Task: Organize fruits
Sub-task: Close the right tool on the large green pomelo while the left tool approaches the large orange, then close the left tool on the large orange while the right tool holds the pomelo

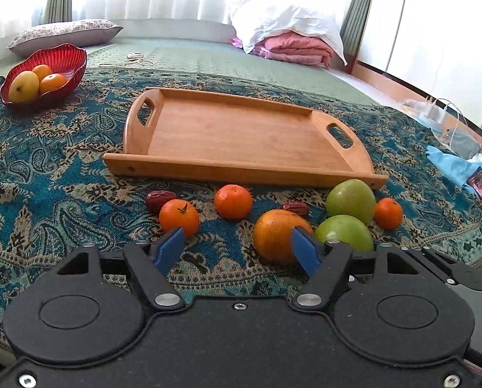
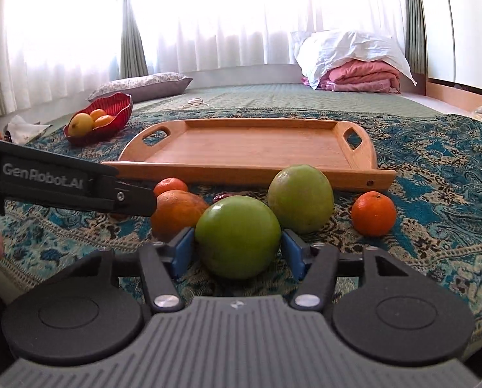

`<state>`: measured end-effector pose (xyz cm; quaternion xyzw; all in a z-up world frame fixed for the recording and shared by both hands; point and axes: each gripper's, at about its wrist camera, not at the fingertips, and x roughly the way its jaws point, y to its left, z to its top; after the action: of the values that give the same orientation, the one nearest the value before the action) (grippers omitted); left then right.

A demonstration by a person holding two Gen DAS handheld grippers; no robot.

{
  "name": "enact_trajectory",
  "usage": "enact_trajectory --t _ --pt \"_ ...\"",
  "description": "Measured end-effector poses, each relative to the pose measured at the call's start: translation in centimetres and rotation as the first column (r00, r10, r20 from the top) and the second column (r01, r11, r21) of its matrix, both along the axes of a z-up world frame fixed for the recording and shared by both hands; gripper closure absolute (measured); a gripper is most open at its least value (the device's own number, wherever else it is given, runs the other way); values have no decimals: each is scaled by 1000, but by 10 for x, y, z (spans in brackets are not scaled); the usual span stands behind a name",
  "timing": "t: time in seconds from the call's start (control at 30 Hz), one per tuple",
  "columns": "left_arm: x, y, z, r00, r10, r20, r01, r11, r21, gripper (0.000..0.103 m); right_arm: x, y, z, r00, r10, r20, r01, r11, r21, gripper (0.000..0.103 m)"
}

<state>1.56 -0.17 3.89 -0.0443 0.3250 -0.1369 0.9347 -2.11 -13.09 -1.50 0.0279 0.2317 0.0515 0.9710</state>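
Fruits: all loose on the patterned cloth (image 1: 47, 177), bunched just in front of the wooden tray (image 1: 241, 168), none on it yet
Right fingers (image 2: 184, 249): either side of the nearer green apple (image 2: 237, 236), pads right at its skin; honestly can't tell if they're squeezing or just flanking it. Apple sits on the cloth
Right gripper (image 2: 237, 233): low, pointing at the tray
Left fingers (image 1: 169, 245): apart, only cloth between them, gripping nothing
Left gripper (image 1: 237, 231): the big orange (image 1: 273, 236) is right behind its right-hand finger
Next to the apple: a second green apple (image 2: 301, 199) just behind it, the orange on its other side
Small stuff: three mandarins (image 1: 179, 218) (image 1: 233, 201) (image 1: 388, 212) and two dark red dates (image 1: 158, 199) (image 1: 295, 207) scattered along the tray's near rim
Further out: red bowl (image 1: 63, 55) off to the left with a yellow mango (image 1: 22, 86) and a couple of oranges in it
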Motion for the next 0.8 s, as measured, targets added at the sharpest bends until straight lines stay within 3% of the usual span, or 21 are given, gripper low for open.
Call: enact_trajectory --t 0.23,0.47,0.63,0.8 --pt "-2 -10 0 999 -17 27 16 999 28 32 -8 -3 1 1000 -19 16 19 1000 -13 42" --pt "-2 -19 -6 997 -70 16 69 998 11 32 -23 -18 5 996 -91 25 92 995 -29 42" --pt "-2 -25 -11 994 -103 21 103 994 -22 37 -31 -29 6 990 -135 30 136 990 -40 42" --pt "0 -35 -16 993 -112 23 112 994 -5 41 -33 -35 3 989 -147 22 147 989 -22 42"
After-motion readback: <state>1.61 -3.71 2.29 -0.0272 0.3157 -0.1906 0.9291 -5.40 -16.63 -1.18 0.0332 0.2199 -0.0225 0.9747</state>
